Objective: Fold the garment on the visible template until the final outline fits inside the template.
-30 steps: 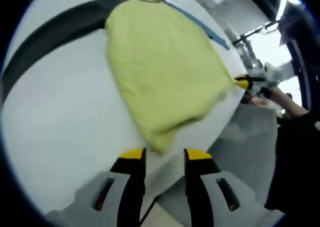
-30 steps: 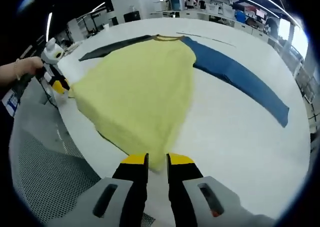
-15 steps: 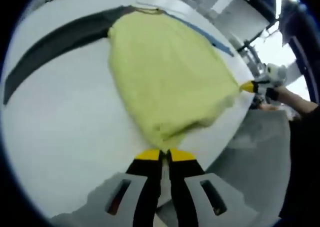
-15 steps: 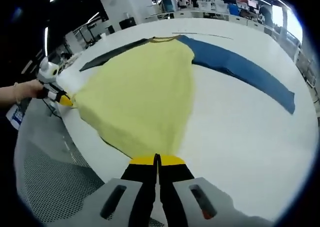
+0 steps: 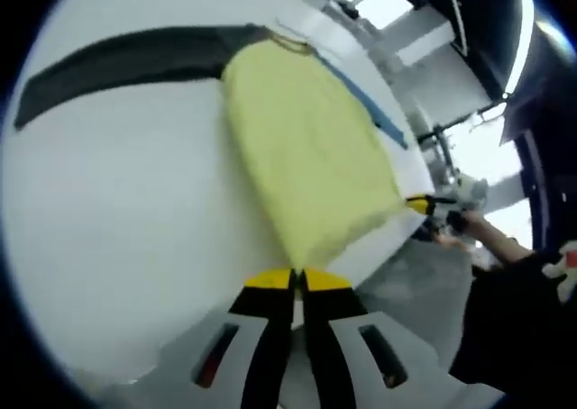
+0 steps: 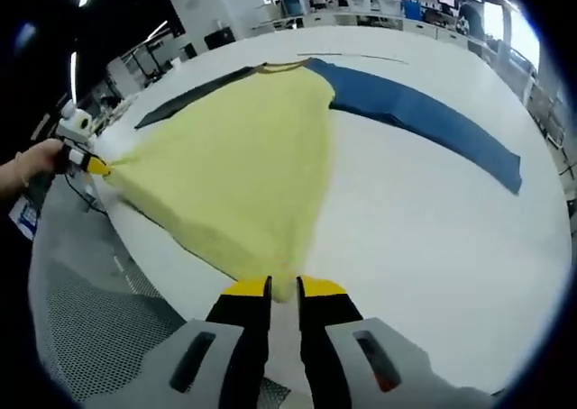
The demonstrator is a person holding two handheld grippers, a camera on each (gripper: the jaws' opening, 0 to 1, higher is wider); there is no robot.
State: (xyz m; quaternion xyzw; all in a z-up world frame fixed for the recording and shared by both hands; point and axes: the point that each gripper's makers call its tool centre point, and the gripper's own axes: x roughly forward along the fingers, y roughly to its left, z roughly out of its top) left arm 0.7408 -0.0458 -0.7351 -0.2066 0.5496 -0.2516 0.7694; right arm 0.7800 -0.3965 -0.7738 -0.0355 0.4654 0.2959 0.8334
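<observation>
Your left hand-held gripper (image 5: 296,277) pinched the garment (image 5: 311,148) hem | right hand-held gripper (image 6: 283,286) gripped its other corner | both at table (image 6: 433,238) edge.

Matt cloth garment (image 6: 243,175) (smooth table (image 6: 433,238))

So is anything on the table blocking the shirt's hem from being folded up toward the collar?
Nothing visible. Both grippers, left and right, hold the yellow shirt's hem corners; the white table beyond carries just the shirt and its dark and blue sleeves.
</observation>
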